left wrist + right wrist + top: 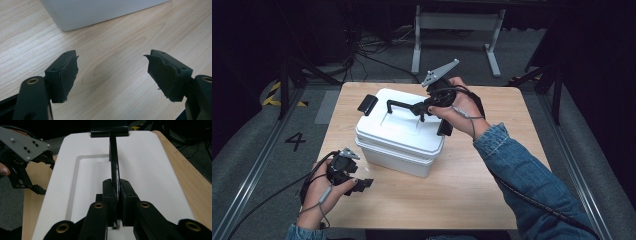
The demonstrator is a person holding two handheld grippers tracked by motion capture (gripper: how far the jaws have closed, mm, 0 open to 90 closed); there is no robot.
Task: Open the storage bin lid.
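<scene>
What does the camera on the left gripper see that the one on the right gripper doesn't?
Left gripper view alone: its own open pads low over bare table, and the box's side wall. Right gripper view alone: its jaws shut on the black handle over the white lid, with the left gripper beyond. Both share the box and the wooden table.

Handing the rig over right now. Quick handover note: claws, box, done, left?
Right claw: shut on the black handle of the white box, over the lid.
Left claw: open, holding nothing, low over the table near the box's front corner.
Box: mid-table, lid on, side latch sticking out.
Done: handle gripped.
Left: probably lift or carry the box; no lift visible yet.
</scene>
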